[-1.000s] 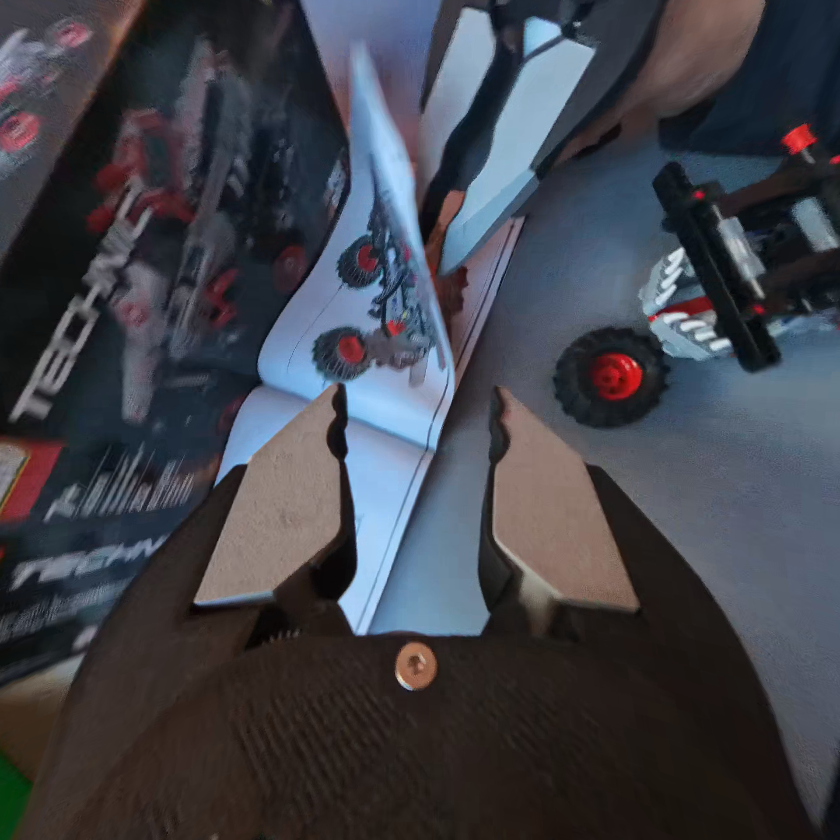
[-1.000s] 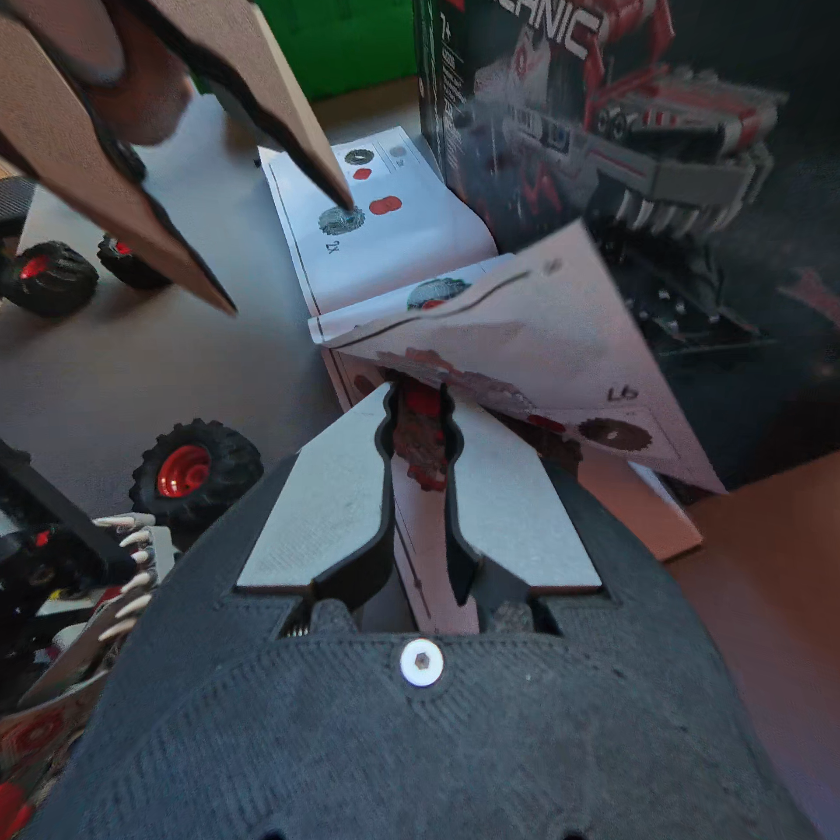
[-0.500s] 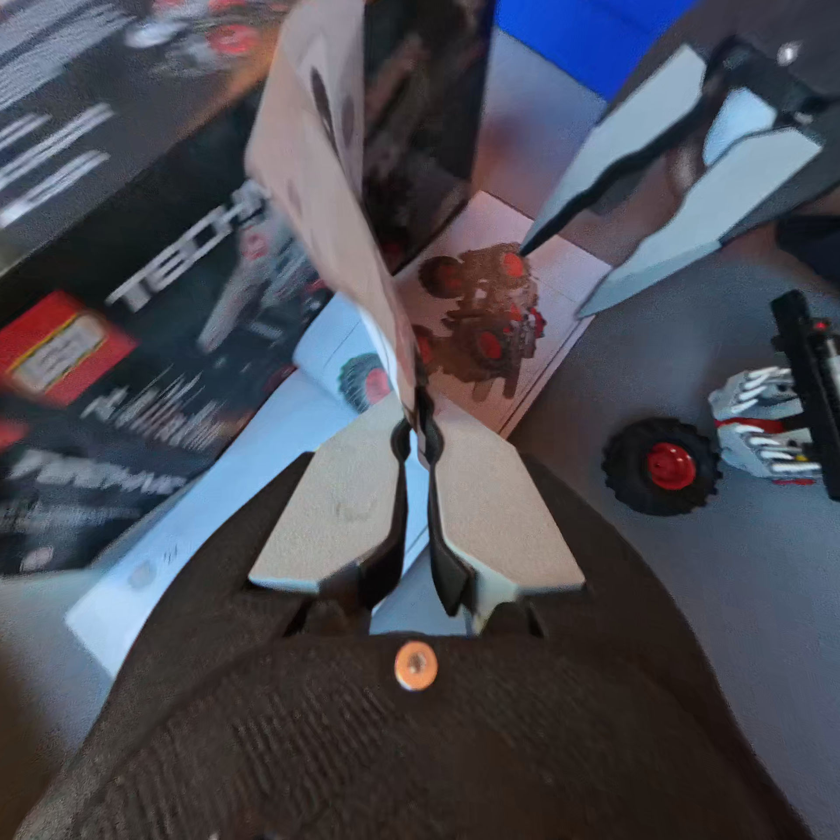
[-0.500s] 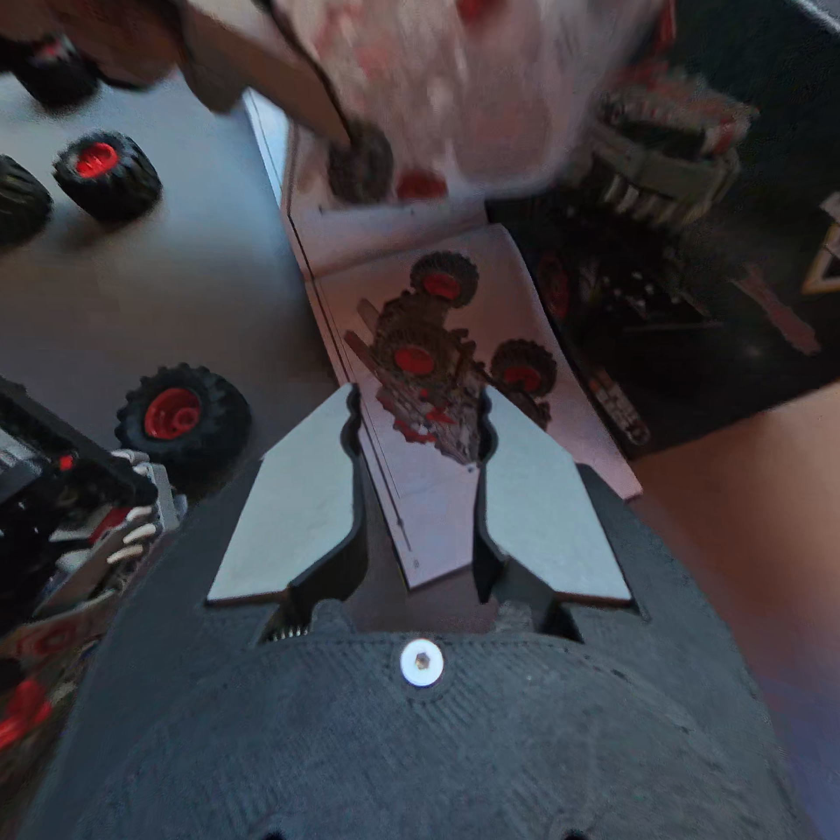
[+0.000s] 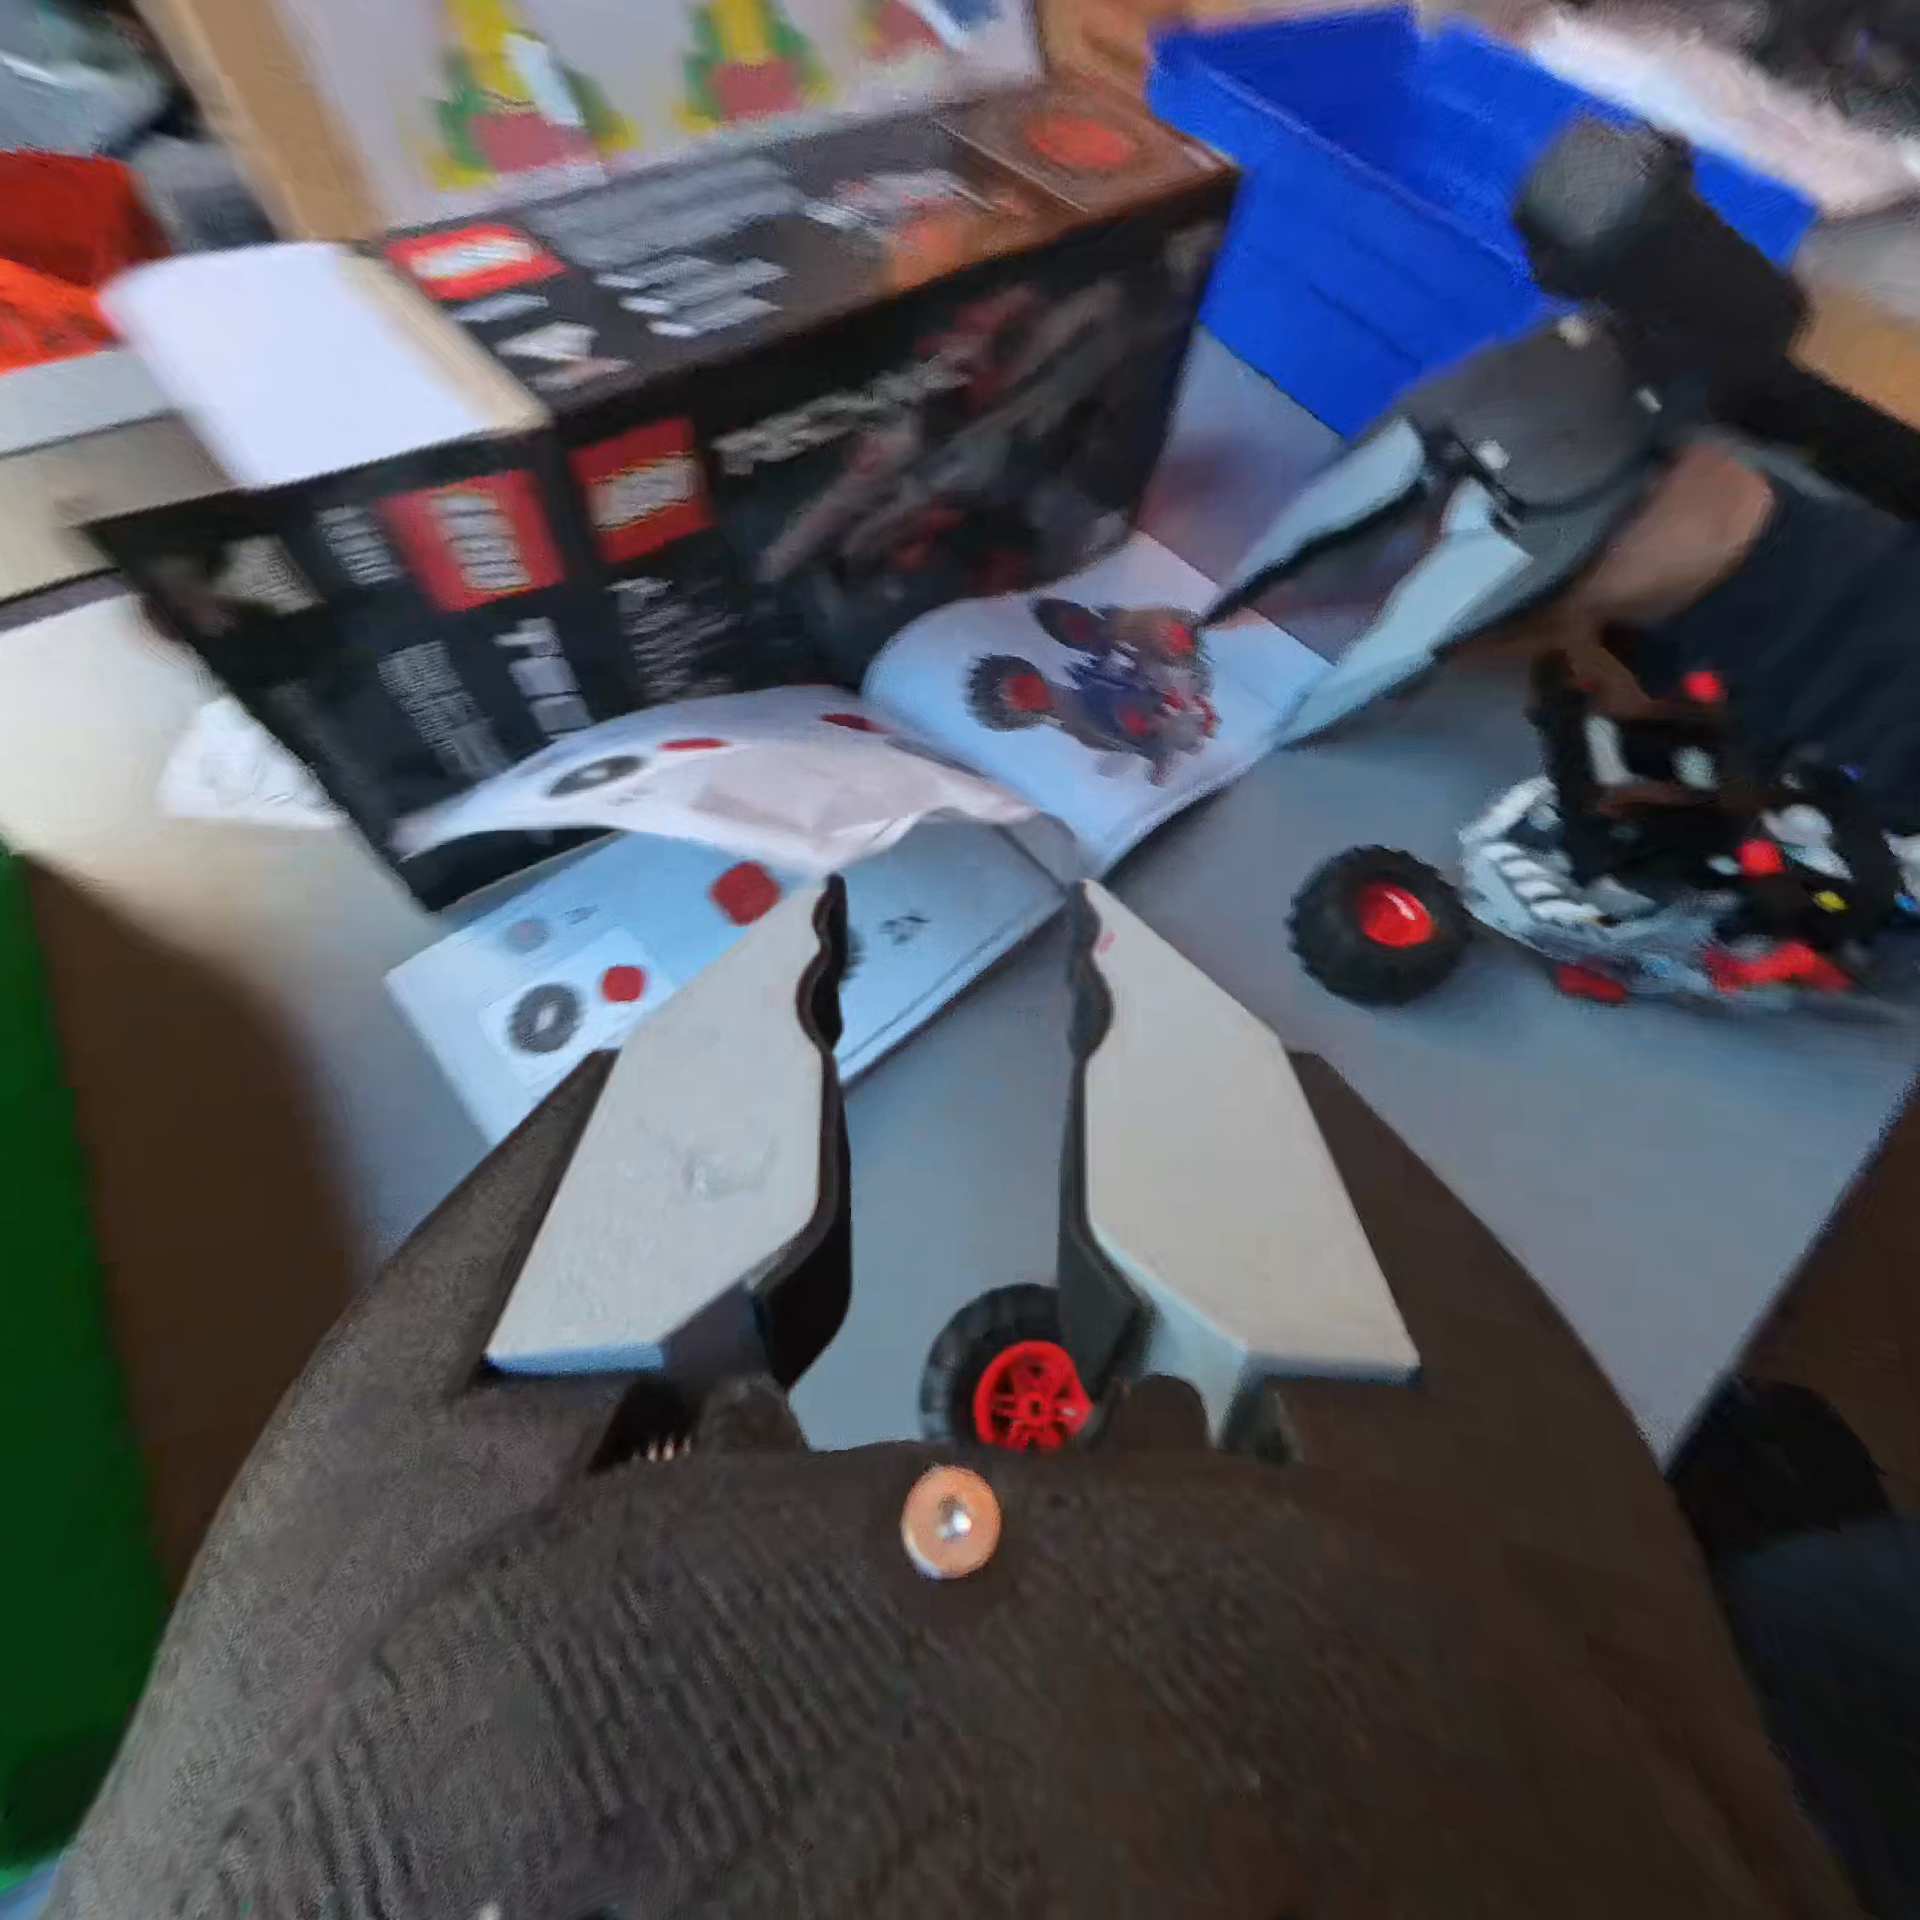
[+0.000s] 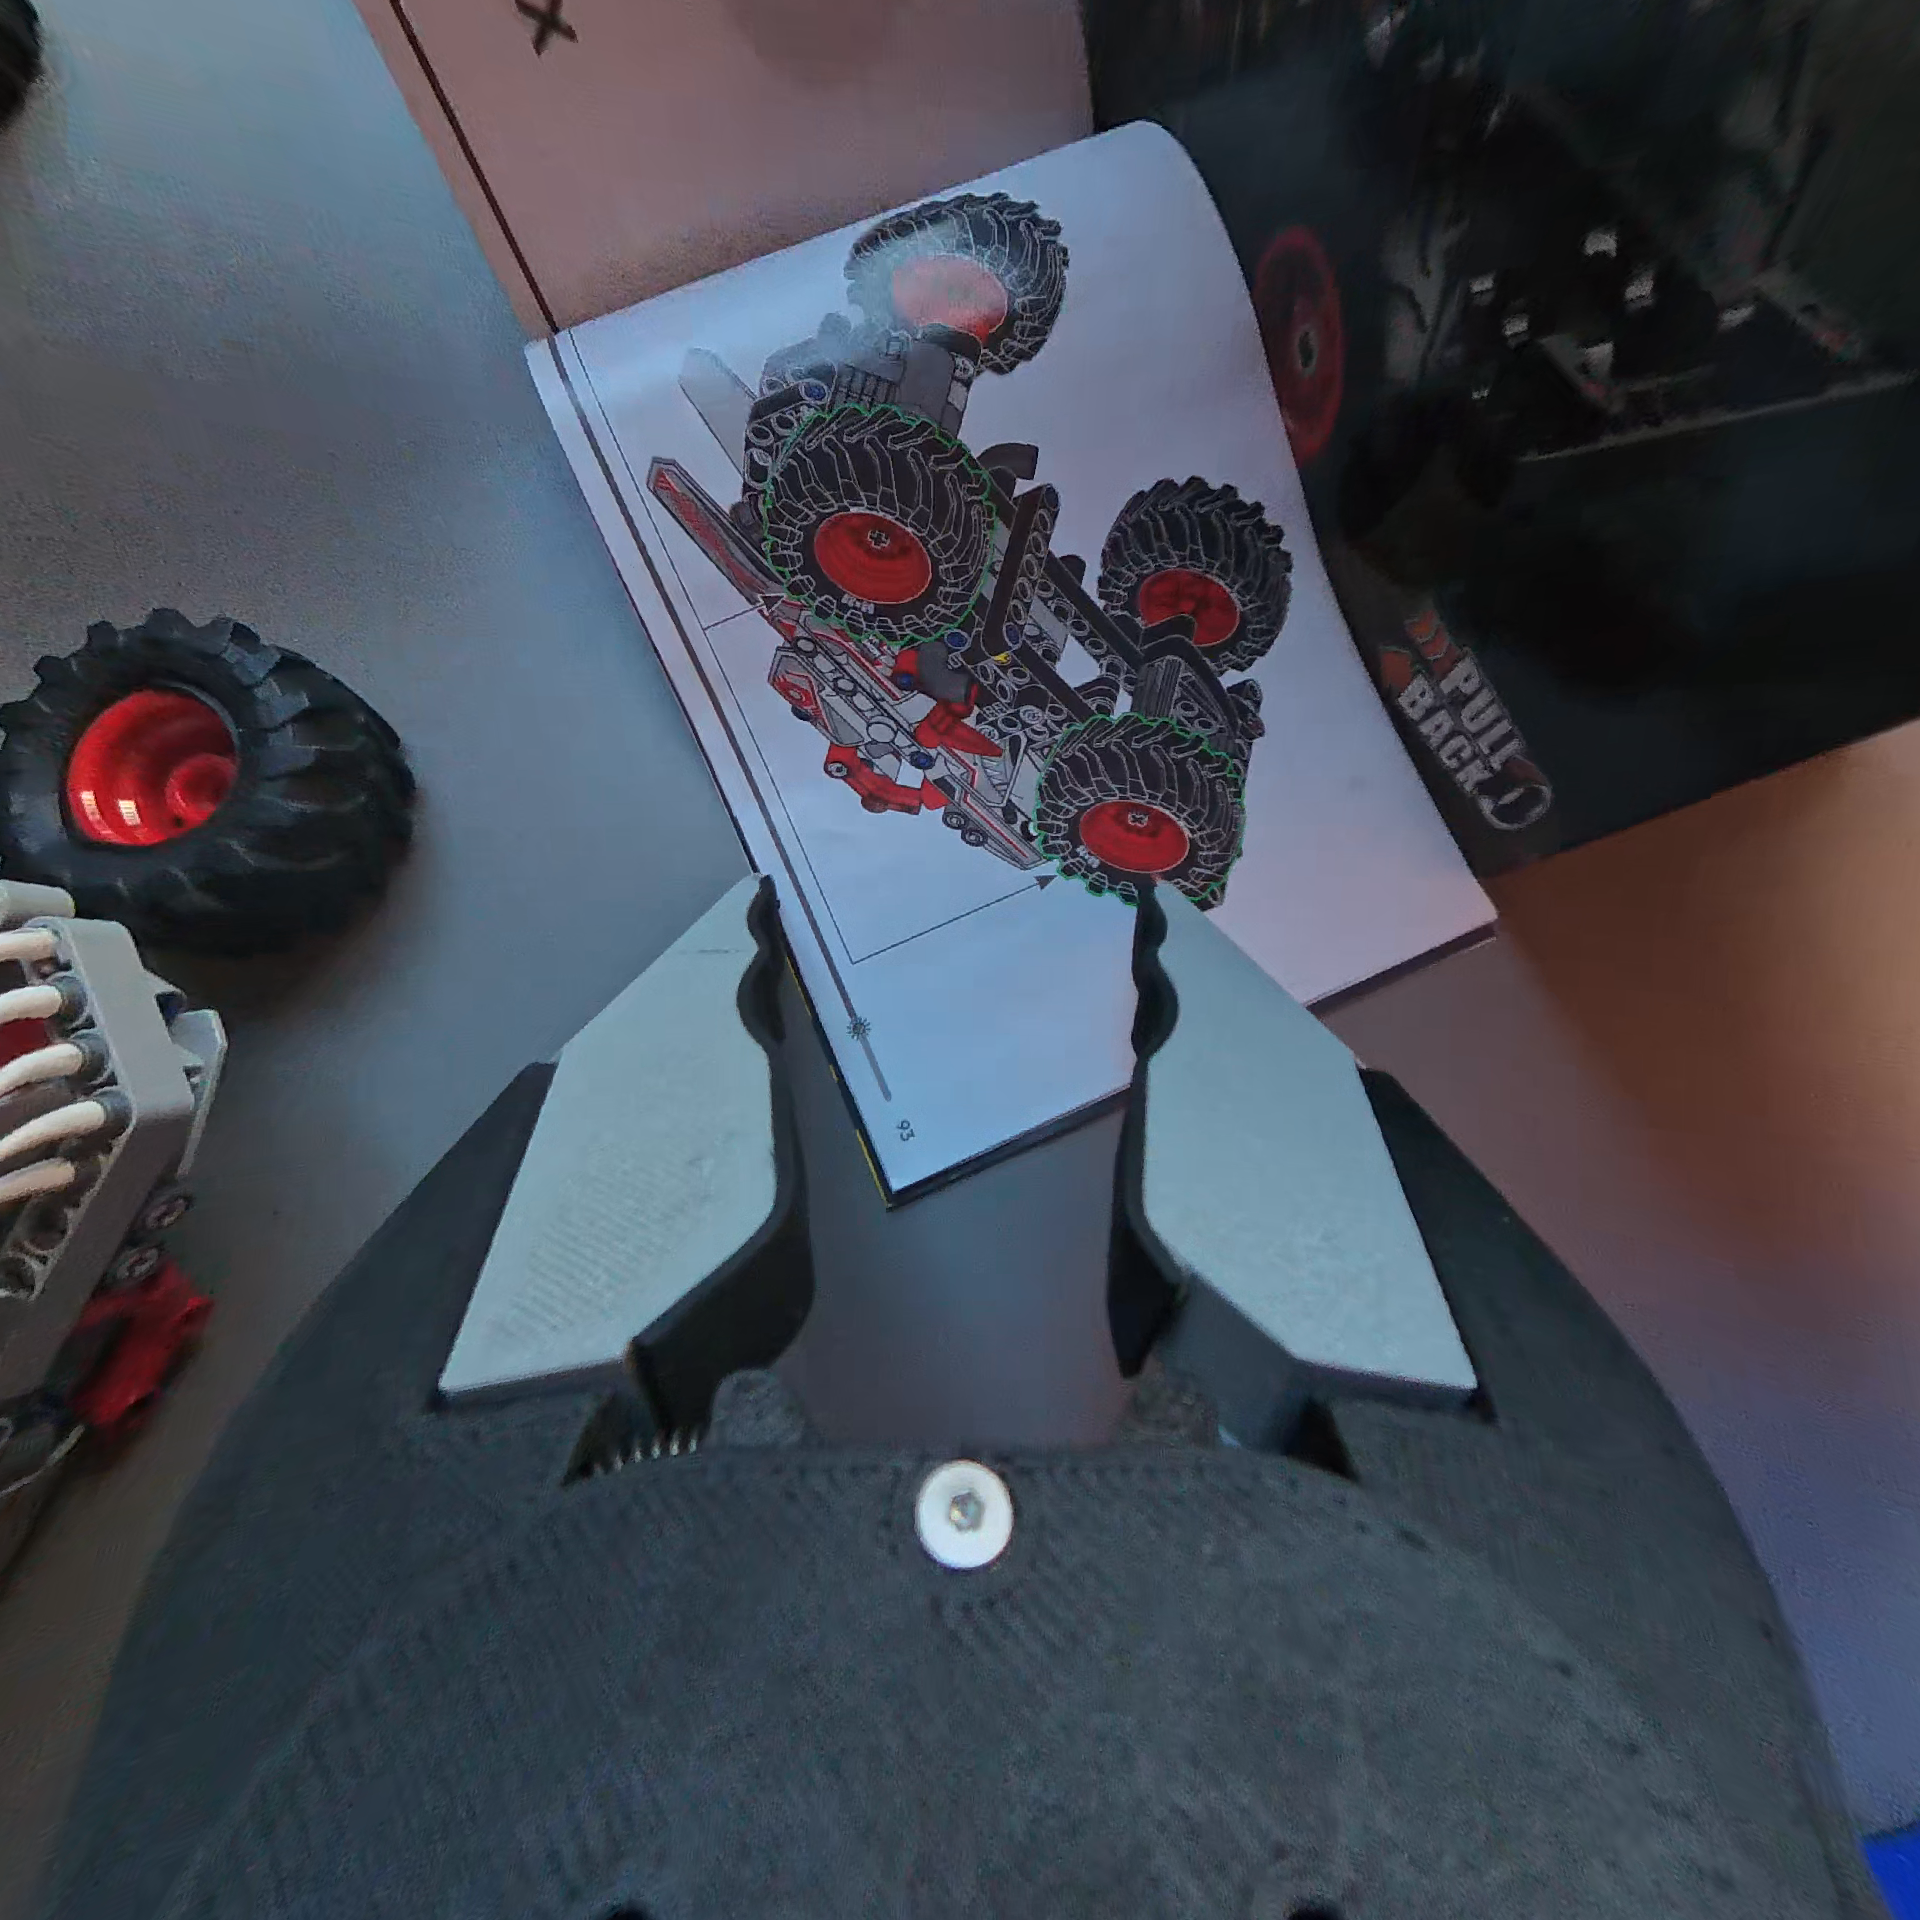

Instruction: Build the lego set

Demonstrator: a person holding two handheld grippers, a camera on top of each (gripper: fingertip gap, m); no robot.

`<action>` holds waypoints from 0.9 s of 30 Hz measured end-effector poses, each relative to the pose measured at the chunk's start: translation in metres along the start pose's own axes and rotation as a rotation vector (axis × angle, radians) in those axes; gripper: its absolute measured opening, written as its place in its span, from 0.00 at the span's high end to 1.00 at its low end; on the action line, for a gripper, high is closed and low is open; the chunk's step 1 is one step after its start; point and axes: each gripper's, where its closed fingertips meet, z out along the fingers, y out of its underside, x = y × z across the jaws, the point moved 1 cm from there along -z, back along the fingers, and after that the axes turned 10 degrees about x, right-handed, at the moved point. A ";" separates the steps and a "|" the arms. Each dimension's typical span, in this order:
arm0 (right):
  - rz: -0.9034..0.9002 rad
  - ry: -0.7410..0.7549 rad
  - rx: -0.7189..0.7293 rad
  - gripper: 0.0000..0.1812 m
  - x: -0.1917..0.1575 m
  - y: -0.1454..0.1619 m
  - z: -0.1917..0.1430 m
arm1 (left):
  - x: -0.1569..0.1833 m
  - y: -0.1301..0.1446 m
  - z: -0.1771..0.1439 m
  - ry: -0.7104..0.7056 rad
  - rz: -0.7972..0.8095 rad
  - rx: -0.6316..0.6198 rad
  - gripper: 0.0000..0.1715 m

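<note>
Both grippers have let go of the page since the earlier frames, and the page has flopped over.

The left gripper [image 5: 951, 914] has its jaws apart and holds nothing. Low in the middle of the left view, a wheel [image 5: 1023, 1387] lies on the table [image 5: 1455, 1122] under the gripper. The right gripper [image 6: 951, 894] also has its jaws spread and empty. It hangs over the bottom corner of the booklet [image 6: 1122, 582], which is open at a drawing of the truck with wheels on.

What could go wrong: the loose page [image 5: 727, 790] in the middle left of the left view is arched up and creased, not flat. It may flip again and hide the step. Another wheel [image 6: 187, 774] sits at the left of the right view, just beside the truck [image 6: 73, 1122] in the lower left. It is round and could roll away if bumped. A hard push on the truck may knock bits loose.

The box [image 5: 727, 436] stands across the top of the left view, right behind the booklet, so it blocks reaching from there. A blue bin [image 5: 1403, 208] sits in the upper right.
</note>
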 end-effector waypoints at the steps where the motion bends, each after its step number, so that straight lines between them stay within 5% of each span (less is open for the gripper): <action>1: 0.001 0.002 0.004 0.65 0.000 -0.001 0.001 | 0.014 -0.003 0.008 0.032 0.016 -0.044 0.74; 3: 0.005 0.008 0.016 0.66 0.001 -0.002 0.003 | 0.051 -0.021 0.021 0.165 -0.024 -0.030 0.68; 5: -0.002 0.003 0.025 0.69 -0.002 -0.004 0.004 | 0.085 -0.044 0.024 0.302 -0.080 0.032 0.76; 10: -0.051 -0.037 0.009 0.85 -0.012 -0.006 0.005 | 0.111 -0.073 0.015 0.313 0.055 0.146 0.80; 13: -0.036 -0.084 0.016 0.98 -0.017 -0.008 0.005 | 0.102 -0.054 0.033 0.273 0.138 0.026 0.76; 22: -0.043 -0.100 0.115 1.00 -0.024 -0.032 -0.016 | 0.088 0.014 0.113 0.278 0.331 -0.294 0.71; 27: -0.078 -0.044 0.202 1.00 -0.022 -0.054 -0.029 | 0.092 0.030 0.146 0.242 0.541 -0.330 0.71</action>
